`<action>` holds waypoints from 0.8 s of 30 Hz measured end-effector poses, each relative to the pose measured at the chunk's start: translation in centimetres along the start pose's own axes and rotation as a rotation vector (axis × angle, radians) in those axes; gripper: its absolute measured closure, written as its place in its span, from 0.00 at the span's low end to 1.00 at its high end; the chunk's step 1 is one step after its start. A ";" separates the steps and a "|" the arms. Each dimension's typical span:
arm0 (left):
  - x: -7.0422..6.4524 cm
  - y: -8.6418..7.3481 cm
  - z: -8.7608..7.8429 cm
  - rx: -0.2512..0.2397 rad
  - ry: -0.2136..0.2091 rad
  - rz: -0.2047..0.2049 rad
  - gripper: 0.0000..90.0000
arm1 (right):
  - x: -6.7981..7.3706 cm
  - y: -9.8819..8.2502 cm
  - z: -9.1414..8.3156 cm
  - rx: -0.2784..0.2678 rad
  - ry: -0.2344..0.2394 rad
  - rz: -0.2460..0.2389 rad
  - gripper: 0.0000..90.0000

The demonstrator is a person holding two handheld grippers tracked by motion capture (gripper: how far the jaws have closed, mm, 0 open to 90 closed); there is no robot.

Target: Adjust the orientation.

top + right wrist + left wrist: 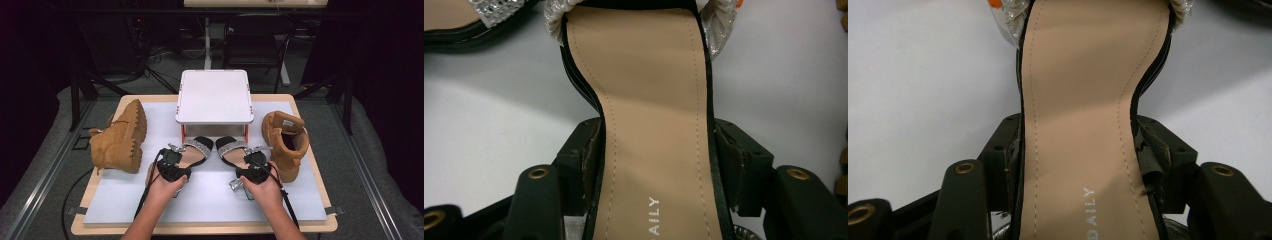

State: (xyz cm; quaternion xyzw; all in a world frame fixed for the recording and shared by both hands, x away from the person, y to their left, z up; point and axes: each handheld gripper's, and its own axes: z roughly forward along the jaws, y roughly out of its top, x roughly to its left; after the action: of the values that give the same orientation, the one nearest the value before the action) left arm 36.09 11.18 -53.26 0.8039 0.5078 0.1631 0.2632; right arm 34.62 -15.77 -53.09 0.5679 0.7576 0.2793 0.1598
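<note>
Looking down from the high view, each hand has its tongs on one black sandal of a pair at the front middle of the counter. The left tongs grip the heel end of the left sandal, the right tongs the heel end of the right sandal. Both long axes run away from the person, toes fanning slightly apart toward the white stand just beyond them; that heel-to-toe line is what any lift or slide toward the stand would follow. One tan boot lies on its side at the left, another tan boot stands at the right, close to the right hand.

From the left gripper view, the left tongs are narrowed onto the sandal's waist, jaws pressing both black edges. Its beige insole stretches straight ahead to a silver glittery strap (a printed brand word sits near the heel).

From the right gripper view, the right tongs clamp the other sandal's waist likewise, with the same beige insole and silver strap, and the partner sandal's toe is at upper left.
</note>
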 end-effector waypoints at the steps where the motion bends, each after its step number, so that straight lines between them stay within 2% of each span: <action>1: 0.0 0.0 0.0 0.000 0.000 0.000 0.47 | 0.0 0.0 0.0 0.000 0.000 0.000 0.45; 3: -0.1 0.2 0.2 -0.006 0.015 -0.009 0.47 | 0.2 0.2 0.2 0.003 -0.002 -0.003 0.45; 6: -0.1 0.3 0.3 -0.010 0.014 -0.019 0.47 | 0.3 0.3 0.4 0.003 -0.006 0.000 0.45; 11: -0.4 0.2 0.3 -0.017 0.027 -0.017 0.47 | 0.4 0.3 0.4 -0.003 -0.009 0.003 0.45; 16: -0.3 0.3 0.3 -0.014 0.017 -0.034 0.46 | 0.5 0.3 0.5 -0.005 -0.013 0.007 0.45; 24: 0.0 0.2 0.3 -0.024 -0.005 -0.029 0.45 | 0.4 0.2 0.3 -0.024 0.001 0.022 0.43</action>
State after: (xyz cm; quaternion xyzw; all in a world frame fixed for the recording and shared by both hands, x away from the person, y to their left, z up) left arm 36.37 11.00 -53.44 0.7936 0.5169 0.1635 0.2763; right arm 34.84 -15.24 -53.21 0.5740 0.7479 0.2906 0.1631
